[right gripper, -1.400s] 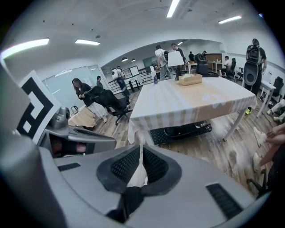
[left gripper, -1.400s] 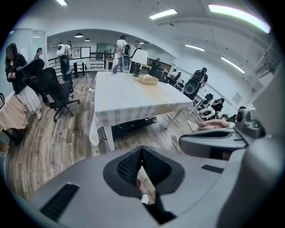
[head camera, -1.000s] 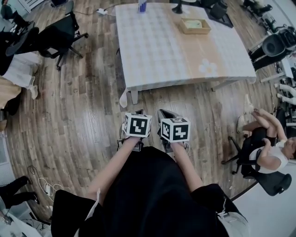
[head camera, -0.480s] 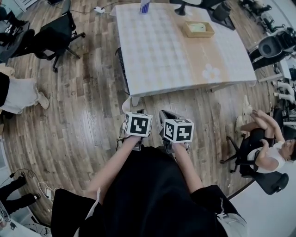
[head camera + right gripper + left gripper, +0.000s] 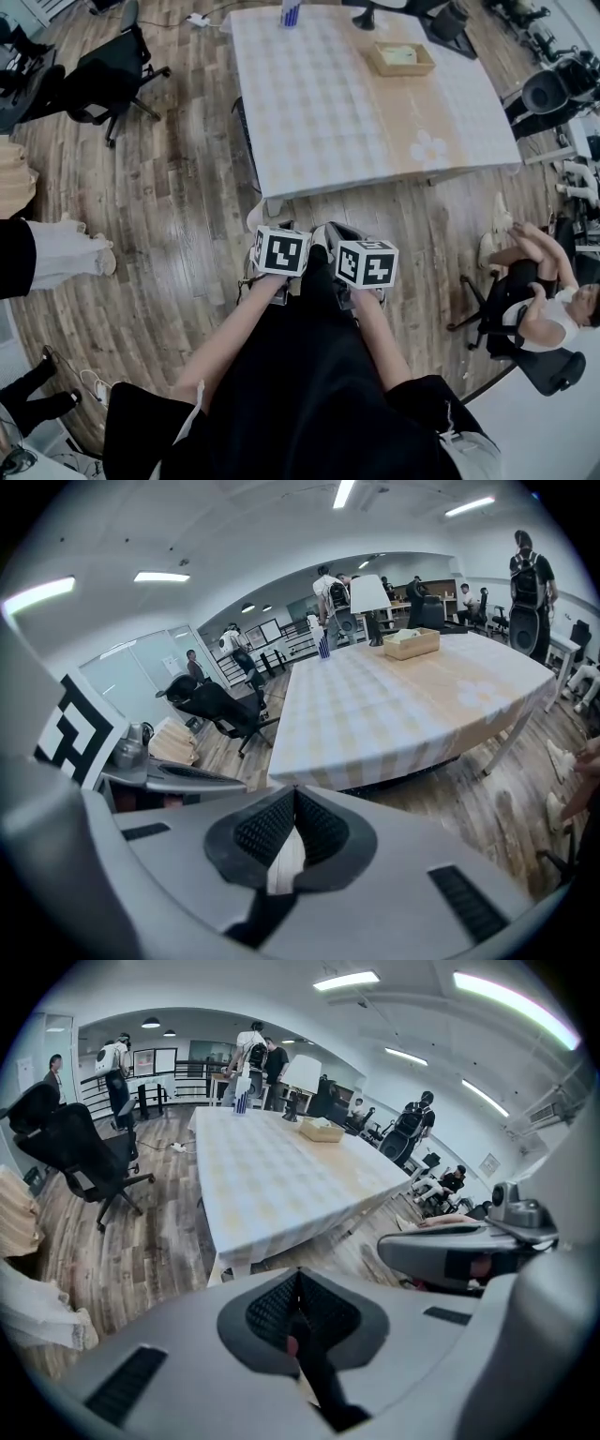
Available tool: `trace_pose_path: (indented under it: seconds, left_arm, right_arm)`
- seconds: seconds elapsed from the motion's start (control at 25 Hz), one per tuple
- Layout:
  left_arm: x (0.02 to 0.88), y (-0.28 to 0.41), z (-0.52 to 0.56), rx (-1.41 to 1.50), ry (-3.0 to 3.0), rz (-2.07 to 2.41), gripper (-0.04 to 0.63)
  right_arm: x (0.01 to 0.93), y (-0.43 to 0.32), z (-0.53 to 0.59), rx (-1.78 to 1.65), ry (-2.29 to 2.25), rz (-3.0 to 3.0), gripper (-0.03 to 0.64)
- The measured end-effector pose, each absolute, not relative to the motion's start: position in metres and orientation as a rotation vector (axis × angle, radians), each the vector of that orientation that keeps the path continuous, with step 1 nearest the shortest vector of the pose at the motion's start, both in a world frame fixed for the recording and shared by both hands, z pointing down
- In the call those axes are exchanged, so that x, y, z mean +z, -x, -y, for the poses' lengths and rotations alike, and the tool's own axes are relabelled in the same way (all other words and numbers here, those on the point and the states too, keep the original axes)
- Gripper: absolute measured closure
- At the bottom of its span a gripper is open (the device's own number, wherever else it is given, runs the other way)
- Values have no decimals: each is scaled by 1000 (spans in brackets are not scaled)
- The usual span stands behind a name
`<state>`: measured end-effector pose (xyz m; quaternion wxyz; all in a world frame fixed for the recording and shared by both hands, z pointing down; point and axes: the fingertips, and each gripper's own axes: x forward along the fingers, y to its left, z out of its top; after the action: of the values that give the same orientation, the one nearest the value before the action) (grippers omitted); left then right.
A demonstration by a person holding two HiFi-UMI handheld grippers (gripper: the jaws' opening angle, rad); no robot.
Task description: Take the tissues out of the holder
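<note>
- While the left tool [image 5: 296, 1275] and right tool [image 5: 293, 792] are sitting closed and empty, the person is seemingly approaching the counter [image 5: 319, 122].
- Reaching the far tissue holder [image 5: 400, 57] is likely coming next.

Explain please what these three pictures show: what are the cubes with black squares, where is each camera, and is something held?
There is no robot here. A person holds a two-jaw tool in each hand: the left gripper and the right gripper. The marked cubes are parts of these tools. One picture comes from a camera on the person's head, looking down at the wooden floor. The other two come from a camera on each gripper, looking along its jaws. Both pairs of jaws are closed with nothing between them. Ahead stands a table with a checked cloth. On it, far from the person, lies a wooden tissue holder, and at the far edge a small blue and white thing that I cannot identify.
</note>
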<state>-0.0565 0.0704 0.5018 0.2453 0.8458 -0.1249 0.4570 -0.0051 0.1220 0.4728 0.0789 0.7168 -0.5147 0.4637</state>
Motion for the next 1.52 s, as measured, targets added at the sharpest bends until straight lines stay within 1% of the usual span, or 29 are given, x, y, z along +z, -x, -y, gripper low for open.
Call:
trace_pose_path:
  seconds: [0.2,0.6,0.88,1.08,1.24,1.44,1.52]
  left_arm:
    - [503,44,-55,1253,-2293,378,595]
    - [503,-19,-21,1231,-2256,448,595]
    - [504,-65,-1,1236,-2222,485,595]
    - [525,-54,10,1228,-2225,518,595]
    - [522,-87,15,1240,-2207,532,595]
    - [552,-43,12,1239,-2227,529,595]
    - [554,-44,18,1242,-2237,552,595]
  right_arm:
    - [473,-18,-102,1367,-2134,1579,604]
    - [472,-83,-60,1320,-2045,1675,604]
    - [468,-125,-27,1429,-1986,1780,604]
    - [487,-117,-18,1398,-1955,1782,604]
    - [488,-154,-13,1405,-1918,1766,604]
    - [519,-114,-16,1460,-1934,1769,604]
    - [521,-118,-13,1436,-1928,1804,604]
